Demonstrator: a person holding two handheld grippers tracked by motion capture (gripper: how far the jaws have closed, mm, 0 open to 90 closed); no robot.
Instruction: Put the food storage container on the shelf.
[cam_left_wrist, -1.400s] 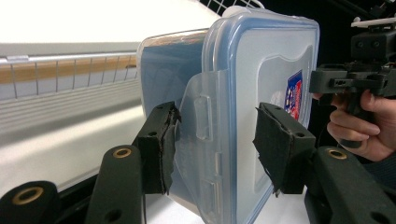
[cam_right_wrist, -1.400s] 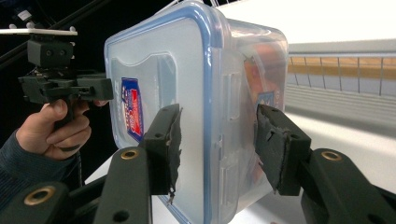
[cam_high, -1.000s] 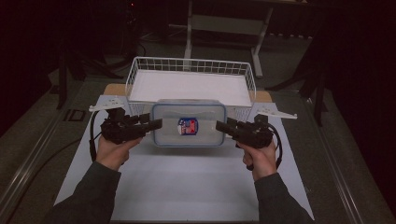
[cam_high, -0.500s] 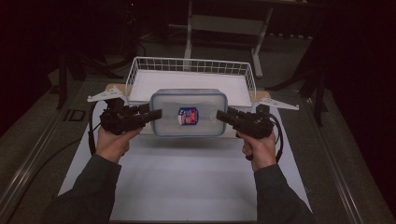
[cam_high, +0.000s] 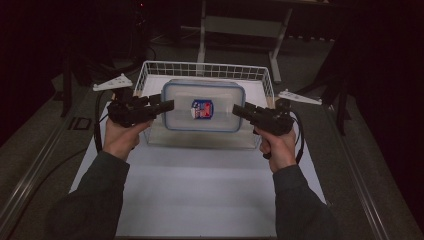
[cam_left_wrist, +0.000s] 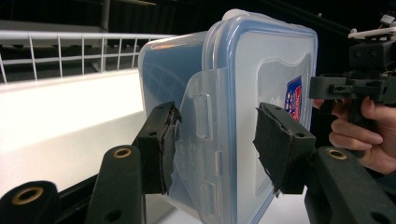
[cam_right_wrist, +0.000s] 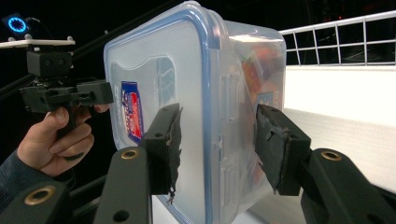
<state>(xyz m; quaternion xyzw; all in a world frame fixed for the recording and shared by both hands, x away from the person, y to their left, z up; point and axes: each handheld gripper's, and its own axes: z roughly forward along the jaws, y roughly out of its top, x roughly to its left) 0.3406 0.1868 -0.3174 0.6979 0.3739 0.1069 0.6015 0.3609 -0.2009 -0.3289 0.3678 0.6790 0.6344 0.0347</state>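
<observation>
A person is holding a clear plastic box (cam_high: 203, 106) with a blue-rimmed lid up off the table, one tool at each short end. The left gripper (cam_high: 165, 106) is straddling the left end of the box at its latch flap, and in the left gripper view (cam_left_wrist: 215, 140) its pads (cam_left_wrist: 164, 140) are pressing in on either side of that end, so I judge it clenched on the box. The right gripper (cam_high: 239, 110) is doing the same at the opposite end; in the right gripper view (cam_right_wrist: 217, 142) its jaws are standing on both sides of the lid rim and wall, gripping.

The box is hanging in the air above the near edge of the white wire basket (cam_high: 150, 70), partly over the white sheet (cam_high: 200, 190) in front of it. Its lid is on, and a small red and blue label (cam_high: 202, 108) is facing up.

The lift looks done. What seems left is carrying the box fully over the basket, lowering it inside, and letting go with both tools.
</observation>
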